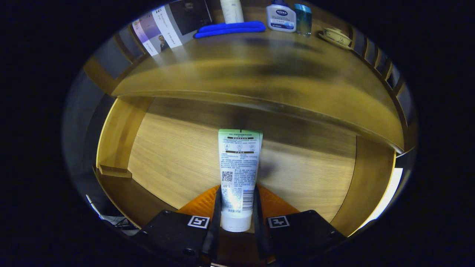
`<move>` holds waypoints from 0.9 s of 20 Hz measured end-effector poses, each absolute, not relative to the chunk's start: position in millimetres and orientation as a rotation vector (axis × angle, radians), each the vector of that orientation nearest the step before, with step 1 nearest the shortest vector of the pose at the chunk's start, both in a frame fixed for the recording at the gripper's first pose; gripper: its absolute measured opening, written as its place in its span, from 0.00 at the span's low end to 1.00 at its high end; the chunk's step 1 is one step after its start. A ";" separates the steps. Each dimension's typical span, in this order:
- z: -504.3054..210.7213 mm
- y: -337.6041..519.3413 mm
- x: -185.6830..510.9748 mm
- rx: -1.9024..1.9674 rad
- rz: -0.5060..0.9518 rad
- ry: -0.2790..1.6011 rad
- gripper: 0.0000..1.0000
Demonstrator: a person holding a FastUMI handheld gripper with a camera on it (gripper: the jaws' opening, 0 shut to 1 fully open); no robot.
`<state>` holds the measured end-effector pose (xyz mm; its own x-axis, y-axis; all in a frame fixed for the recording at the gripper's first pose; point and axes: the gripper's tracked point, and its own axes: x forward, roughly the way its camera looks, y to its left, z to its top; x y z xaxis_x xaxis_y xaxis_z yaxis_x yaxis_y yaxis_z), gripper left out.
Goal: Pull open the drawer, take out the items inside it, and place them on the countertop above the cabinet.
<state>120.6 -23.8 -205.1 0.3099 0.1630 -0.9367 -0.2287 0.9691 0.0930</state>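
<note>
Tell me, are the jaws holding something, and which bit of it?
Yes. The gripper is shut on the white tube, with both jaws pressing its sides at the cap end, above the open wooden drawer.

Home-like booth, bathroom/vanity setup: wooden cabinet w/ open drawer (193,155), toiletry bottles (281,17) & blue towel (230,29) on table (259,74).

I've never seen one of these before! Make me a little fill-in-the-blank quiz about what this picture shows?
1. The gripper is shut on a white ____.
2. Beneath the tube lies the open wooden ____.
3. On the countertop beyond, a folded cloth is coloured ____.

Missing words: tube; drawer; blue.
</note>
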 end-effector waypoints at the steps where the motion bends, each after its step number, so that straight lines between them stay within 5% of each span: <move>1: -199.9 -23.1 120.6 -0.059 0.269 1.214 0.42; 12: -111.2 14.1 98.9 -0.008 0.455 1.049 0.43; 18: -79.5 13.2 142.7 0.054 0.431 0.992 0.42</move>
